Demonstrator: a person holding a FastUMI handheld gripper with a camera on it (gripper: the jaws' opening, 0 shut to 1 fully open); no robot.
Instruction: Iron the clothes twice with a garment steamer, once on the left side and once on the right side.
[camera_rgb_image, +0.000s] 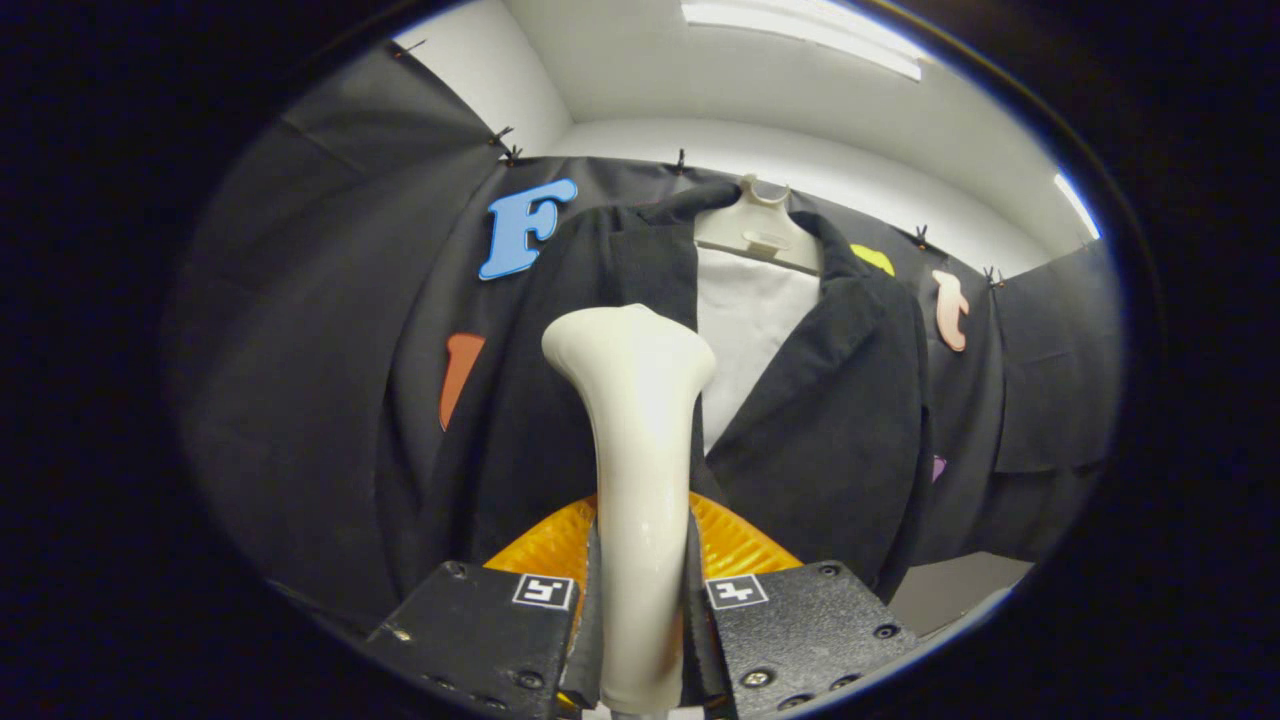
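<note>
A black jacket (830, 420) hangs open over a white shirt (750, 330) on a pale hanger (762, 232) against the booth wall. My gripper (640, 610) is shut on the cream handle of the garment steamer (635, 420), which rises upright between both fingers. The steamer's flared head sits in front of the jacket's left lapel, close to the cloth. I cannot tell whether the head touches the fabric.
Black cloth walls close in on the left, back and right. A white wall and ceiling lights show above the cloth. A strip of pale floor (950, 590) shows below the jacket's right hem.
</note>
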